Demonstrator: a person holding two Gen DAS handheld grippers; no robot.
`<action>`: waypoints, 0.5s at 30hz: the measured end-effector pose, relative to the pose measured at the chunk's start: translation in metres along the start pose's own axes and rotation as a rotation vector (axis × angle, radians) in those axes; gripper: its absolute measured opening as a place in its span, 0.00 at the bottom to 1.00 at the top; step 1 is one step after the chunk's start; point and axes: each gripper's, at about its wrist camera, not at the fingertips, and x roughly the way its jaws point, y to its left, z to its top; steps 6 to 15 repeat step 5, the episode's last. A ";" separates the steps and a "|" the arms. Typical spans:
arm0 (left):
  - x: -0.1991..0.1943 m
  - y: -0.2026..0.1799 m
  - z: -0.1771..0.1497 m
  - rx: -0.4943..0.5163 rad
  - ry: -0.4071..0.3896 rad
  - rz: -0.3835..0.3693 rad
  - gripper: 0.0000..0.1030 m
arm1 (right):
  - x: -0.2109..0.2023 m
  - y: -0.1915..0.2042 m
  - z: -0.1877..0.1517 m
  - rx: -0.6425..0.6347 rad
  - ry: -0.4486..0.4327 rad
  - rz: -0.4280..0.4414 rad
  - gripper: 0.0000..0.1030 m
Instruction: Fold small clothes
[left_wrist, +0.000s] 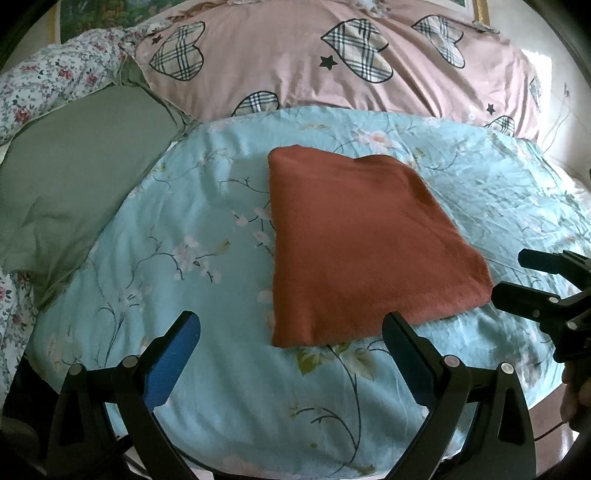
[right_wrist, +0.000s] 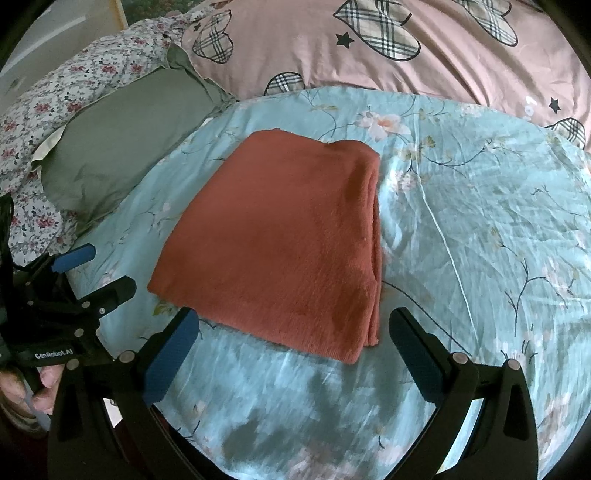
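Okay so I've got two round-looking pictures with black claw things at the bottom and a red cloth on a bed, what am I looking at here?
No robot here: a person holds a two-finger tool in each hand, each with a wide-angle camera looking along its fingers. One picture is from the left gripper, the other from the right gripper; each also glimpses the other tool at its edge. A folded rust-red cloth lies flat on a light blue floral sheet. Behind are a green pillow and a pink heart-patterned quilt. Both grippers are open and hold nothing.
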 end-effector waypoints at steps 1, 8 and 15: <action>0.000 -0.001 0.000 0.002 0.000 0.002 0.96 | 0.001 -0.001 0.001 0.002 0.000 0.001 1.00; 0.004 -0.002 0.004 0.002 0.001 0.004 0.96 | 0.009 -0.006 0.006 0.017 0.007 0.009 1.00; 0.004 -0.002 0.004 0.002 0.001 0.004 0.96 | 0.009 -0.006 0.006 0.017 0.007 0.009 1.00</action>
